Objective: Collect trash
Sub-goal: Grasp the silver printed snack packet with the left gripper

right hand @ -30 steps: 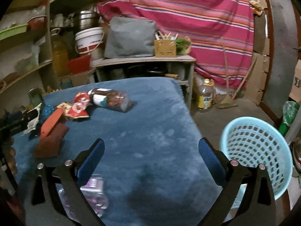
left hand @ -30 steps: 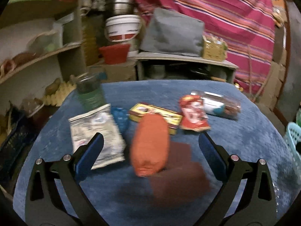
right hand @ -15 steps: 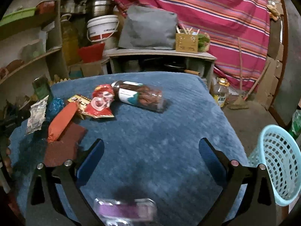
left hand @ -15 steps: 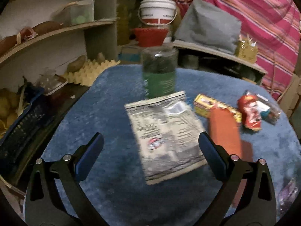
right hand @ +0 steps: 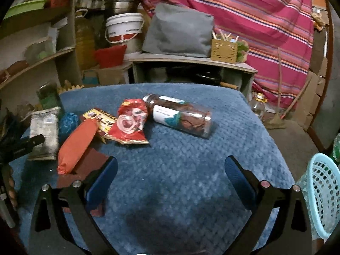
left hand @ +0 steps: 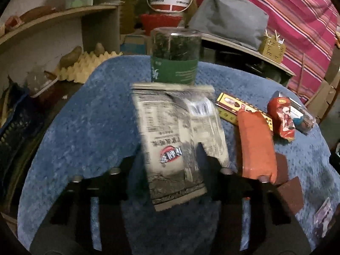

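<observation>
Closing in on a flat silver-grey foil snack packet (left hand: 176, 140) printed with black text and a red logo, the left gripper (left hand: 170, 161) has just been narrowing its jaws, with the packet's lower half between them; blur keeps it unclear whether the pads already press on the foil. The packet lies on a blue quilted cloth (left hand: 89, 127) covering the table, just in front of an upright clear plastic jar with a green label (left hand: 175, 63). To its right lie an orange-red soft tube-shaped pouch (left hand: 255, 144), a yellow flat carton (left hand: 229, 106) and a crumpled red wrapper (left hand: 282, 116).

The right gripper (right hand: 171, 174) hangs above bare cloth with its blue-padded jaws spread wide and nothing between them. Ahead of it a clear plastic jar with a white and teal label (right hand: 180, 116) lies on its side, touching the red wrapper. A pale blue perforated plastic basket (right hand: 320, 193) stands off the table's right edge.
</observation>
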Motion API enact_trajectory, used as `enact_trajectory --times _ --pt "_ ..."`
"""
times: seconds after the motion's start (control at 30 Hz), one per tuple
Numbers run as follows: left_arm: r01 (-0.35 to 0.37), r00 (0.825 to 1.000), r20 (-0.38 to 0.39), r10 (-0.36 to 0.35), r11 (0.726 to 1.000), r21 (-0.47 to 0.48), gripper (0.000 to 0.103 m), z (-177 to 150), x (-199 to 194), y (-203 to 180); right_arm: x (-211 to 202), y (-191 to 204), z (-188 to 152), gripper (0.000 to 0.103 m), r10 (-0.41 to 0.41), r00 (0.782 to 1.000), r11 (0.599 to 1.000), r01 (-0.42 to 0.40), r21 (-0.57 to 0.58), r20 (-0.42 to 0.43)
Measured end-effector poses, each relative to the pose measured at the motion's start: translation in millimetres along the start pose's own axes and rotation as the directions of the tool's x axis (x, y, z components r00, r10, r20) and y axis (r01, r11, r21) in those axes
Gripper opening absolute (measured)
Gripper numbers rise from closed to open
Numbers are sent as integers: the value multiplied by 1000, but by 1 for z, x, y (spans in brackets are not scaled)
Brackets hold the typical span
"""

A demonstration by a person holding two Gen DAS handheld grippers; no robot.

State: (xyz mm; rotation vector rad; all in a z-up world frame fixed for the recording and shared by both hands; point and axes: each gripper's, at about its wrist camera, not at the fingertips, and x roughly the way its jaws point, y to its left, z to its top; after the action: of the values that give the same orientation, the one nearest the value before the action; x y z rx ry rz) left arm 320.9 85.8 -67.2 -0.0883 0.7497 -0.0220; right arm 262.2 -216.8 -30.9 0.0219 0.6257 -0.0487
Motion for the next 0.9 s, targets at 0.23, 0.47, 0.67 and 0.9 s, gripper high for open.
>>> enact_trajectory --times 0.23,0.47,0.67,0.9 --pt "53 997 54 -53 999 -5 11 6 -22 5 7 8 8 98 23 999 1000 -23 -8 -39" --pt "56 998 30 -56 998 -6 11 7 -17 5 19 17 11 98 47 997 999 -48 -7 -67" --pt "64 998 21 -64 998 2 11 7 -12 -2 29 25 20 98 20 997 999 -23 -43 -68" --pt "90 996 -10 -90 996 7 18 6 -1 -13 43 29 30 98 9 996 998 -14 -59 -84"
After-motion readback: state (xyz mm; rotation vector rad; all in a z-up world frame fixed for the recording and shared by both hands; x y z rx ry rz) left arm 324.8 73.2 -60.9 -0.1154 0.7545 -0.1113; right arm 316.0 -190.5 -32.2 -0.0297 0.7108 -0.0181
